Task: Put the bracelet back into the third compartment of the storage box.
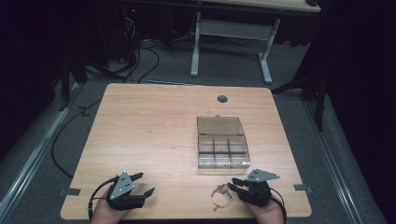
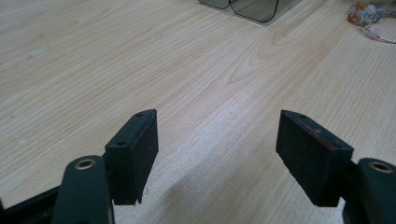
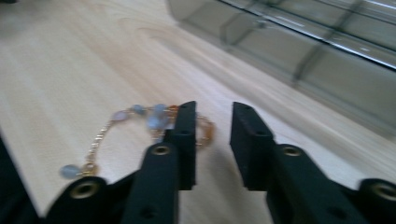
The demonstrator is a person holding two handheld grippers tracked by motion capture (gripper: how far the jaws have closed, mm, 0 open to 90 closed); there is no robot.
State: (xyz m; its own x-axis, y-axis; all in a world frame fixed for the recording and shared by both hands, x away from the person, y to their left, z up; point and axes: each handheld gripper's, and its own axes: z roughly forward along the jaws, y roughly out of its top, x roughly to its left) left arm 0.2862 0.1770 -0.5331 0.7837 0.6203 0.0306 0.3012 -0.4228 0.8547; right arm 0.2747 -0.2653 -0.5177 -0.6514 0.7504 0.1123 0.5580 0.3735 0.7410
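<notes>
Pale wood is all around my hands: the counter (image 1: 154, 126) is bare but for two things. One is a clear plastic box (image 1: 222, 147) with its lid lying open behind it and little rooms inside. The other is a bracelet (image 1: 221, 196) of gold chain and beads, lying flat near my edge of the counter, well apart from the box.

My right claw (image 1: 235, 184) is just beside the bracelet. Its jaws are a little way apart, with nothing between them. In the right gripper view the beads (image 3: 156, 119) lie just past my left jaw tip, so I am close but not on them yet. I cannot tell if a jaw touches the chain.

My left claw (image 1: 141, 184) rests far over on the other side, jaws spread wide, holding nothing.

No one told me the job. I think I am about to pick up the bracelet and put it in the box. Next I must slide my right claw so the chain sits between the jaws, then squeeze softly. The chain is thin and floppy, so it could slip out or drag along.
</notes>
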